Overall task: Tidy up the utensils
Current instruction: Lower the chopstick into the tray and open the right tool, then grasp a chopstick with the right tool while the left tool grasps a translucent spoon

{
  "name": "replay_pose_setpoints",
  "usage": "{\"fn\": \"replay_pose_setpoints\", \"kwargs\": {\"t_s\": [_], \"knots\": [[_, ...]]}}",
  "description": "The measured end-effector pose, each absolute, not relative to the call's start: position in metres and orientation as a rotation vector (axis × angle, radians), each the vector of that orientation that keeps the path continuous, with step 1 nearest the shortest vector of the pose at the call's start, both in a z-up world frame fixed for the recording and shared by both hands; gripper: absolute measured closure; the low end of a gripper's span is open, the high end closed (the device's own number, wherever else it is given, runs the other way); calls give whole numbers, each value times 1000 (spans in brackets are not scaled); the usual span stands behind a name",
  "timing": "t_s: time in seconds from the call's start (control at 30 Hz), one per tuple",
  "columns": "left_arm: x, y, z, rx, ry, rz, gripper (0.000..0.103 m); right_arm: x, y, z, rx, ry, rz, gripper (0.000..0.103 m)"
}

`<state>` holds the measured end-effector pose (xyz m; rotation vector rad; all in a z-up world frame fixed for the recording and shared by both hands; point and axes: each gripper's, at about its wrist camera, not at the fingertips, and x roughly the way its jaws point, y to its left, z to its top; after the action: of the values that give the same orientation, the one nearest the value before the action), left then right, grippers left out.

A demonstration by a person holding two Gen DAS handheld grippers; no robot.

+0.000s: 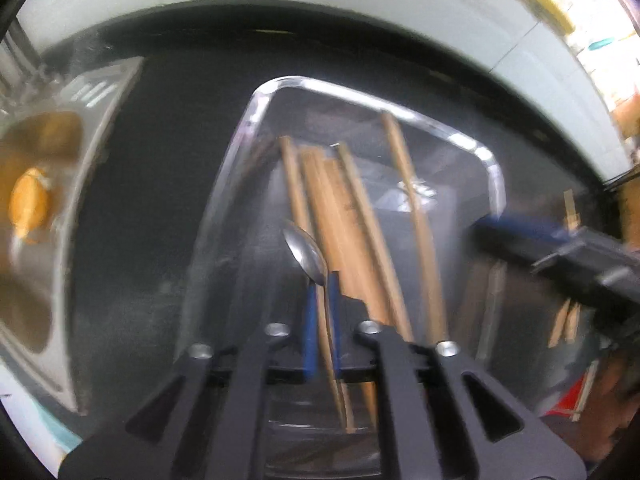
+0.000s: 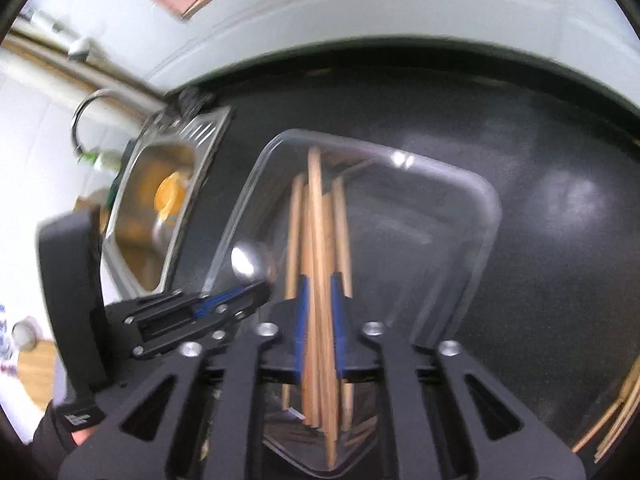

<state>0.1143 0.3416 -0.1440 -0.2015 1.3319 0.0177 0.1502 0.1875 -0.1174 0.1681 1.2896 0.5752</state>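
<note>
Closest thing in the left wrist view is the left gripper (image 1: pixel 322 300), black fingers with blue pads, bottom centre of the frame. A shiny metal spoon (image 1: pixel 306 254) sits between those pads, bowl pointing up the frame. I can see a sliver of gap beside the handle, so the jaws look let go rather than pinching. Below it is a clear rectangular plastic container (image 1: pixel 400 104) on the dark countertop (image 1: pixel 168 160), with a fan of light wooden chopsticks (image 1: pixel 348 220) lying lengthwise in it. The right gripper (image 1: pixel 484 226) pokes in from the right edge, and a steel sink (image 1: pixel 100 152) is at the left.

In the right wrist view, the right gripper (image 2: pixel 320 300) fills the bottom centre with a bundle of chopsticks (image 2: pixel 316 220) running between its blue pads and over the container (image 2: pixel 486 200). It's too blurry to say if the pads squeeze them or only flank them, so I honestly can't tell. The left gripper (image 2: pixel 256 292) and the spoon's bowl (image 2: pixel 250 266) are at centre left, by the container's left wall.

My read: this is the drop-off step, utensils going into the container. Next move probably needs both jaws clear, then lifting straight out without dragging the sticks.
</note>
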Motion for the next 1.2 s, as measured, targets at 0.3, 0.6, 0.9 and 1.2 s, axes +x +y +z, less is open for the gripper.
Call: {"fn": "replay_pose_setpoints", "kwargs": {"t_s": [0.3, 0.6, 0.9, 1.2], "knots": [[81, 352, -104, -258, 1154, 39, 6, 128, 79, -71, 256, 1120, 470, 15], [61, 289, -76, -171, 1096, -20, 6, 79, -14, -59, 212, 1040, 367, 15], [54, 134, -93, 22, 1108, -258, 6, 16, -140, -96, 177, 1093, 186, 15], [36, 14, -135, 131, 1155, -389, 6, -36, -229, -121, 139, 1132, 121, 16]]}}
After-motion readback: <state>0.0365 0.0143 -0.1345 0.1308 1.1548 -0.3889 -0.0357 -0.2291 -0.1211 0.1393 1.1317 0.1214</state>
